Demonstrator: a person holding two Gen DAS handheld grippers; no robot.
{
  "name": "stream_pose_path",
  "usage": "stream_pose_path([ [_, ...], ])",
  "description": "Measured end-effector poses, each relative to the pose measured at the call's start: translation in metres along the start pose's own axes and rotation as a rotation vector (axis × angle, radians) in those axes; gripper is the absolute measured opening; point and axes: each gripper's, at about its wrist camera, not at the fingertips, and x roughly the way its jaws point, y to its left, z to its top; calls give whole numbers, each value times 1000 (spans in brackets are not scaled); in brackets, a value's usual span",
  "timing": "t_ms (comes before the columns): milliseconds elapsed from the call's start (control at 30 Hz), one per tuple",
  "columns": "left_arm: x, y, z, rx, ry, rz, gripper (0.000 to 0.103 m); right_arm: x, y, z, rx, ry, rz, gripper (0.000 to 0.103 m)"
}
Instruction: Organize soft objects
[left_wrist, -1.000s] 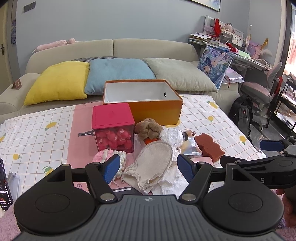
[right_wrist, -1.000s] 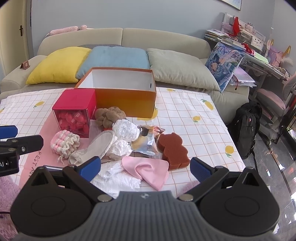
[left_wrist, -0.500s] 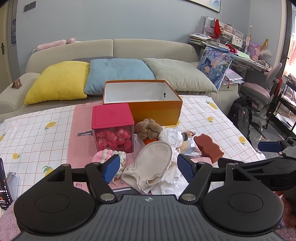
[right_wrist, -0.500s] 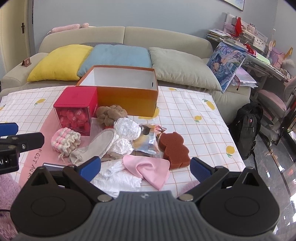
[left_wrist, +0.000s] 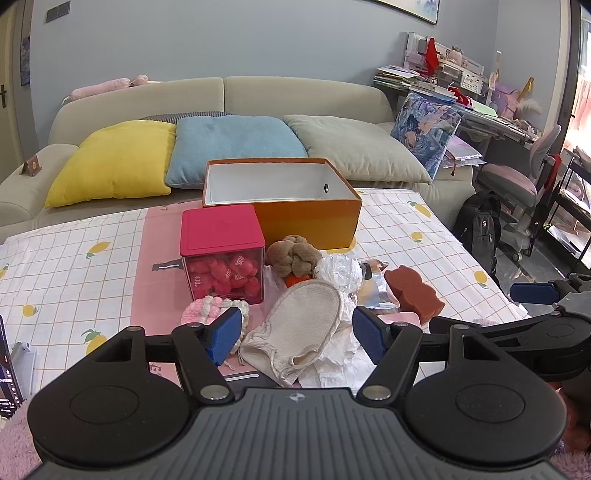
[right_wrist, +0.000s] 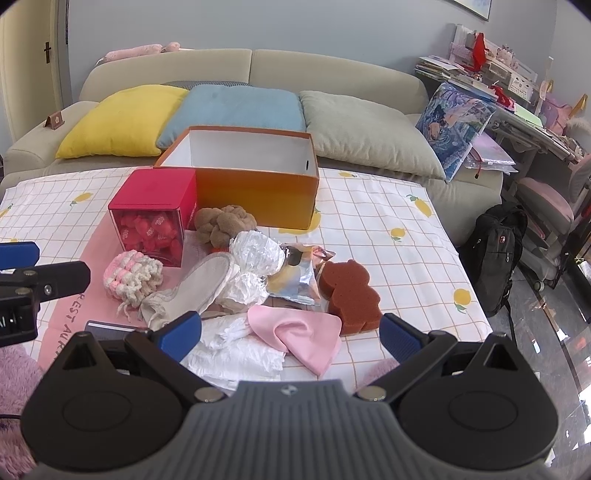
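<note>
A heap of soft things lies on the checked tablecloth (left_wrist: 74, 266): a beige mitt (left_wrist: 299, 325), a pink-and-white knitted scrunchie (right_wrist: 131, 275), a brown knotted plush (left_wrist: 293, 254), a brown bear-shaped sponge (right_wrist: 351, 293), a pink cloth (right_wrist: 299, 336) and white crumpled fabric (right_wrist: 236, 354). Behind the heap stands an empty orange box (left_wrist: 306, 218). My left gripper (left_wrist: 295, 334) hovers open just in front of the mitt. My right gripper (right_wrist: 290, 334) hangs open over the pink cloth and white fabric, nothing held.
A red-lidded clear box (left_wrist: 221, 254) of red pieces stands left of the heap. A foil packet (right_wrist: 295, 277) lies among the soft things. A sofa with yellow (left_wrist: 114, 162), blue and grey cushions runs behind the table. A black backpack (right_wrist: 498, 254) sits on the floor at right.
</note>
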Motion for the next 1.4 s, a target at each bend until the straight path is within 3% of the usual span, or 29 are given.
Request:
stream_pose_path([
  [933, 1, -3, 0, -6, 6, -8, 76, 3, 1, 1, -11, 18, 12, 100],
  [1100, 8, 4, 2, -59, 50, -21, 73, 19, -3, 0, 4, 90, 68, 100],
  [1400, 36, 14, -9, 9, 127, -74, 73, 63, 0, -8, -12, 217, 194, 100],
])
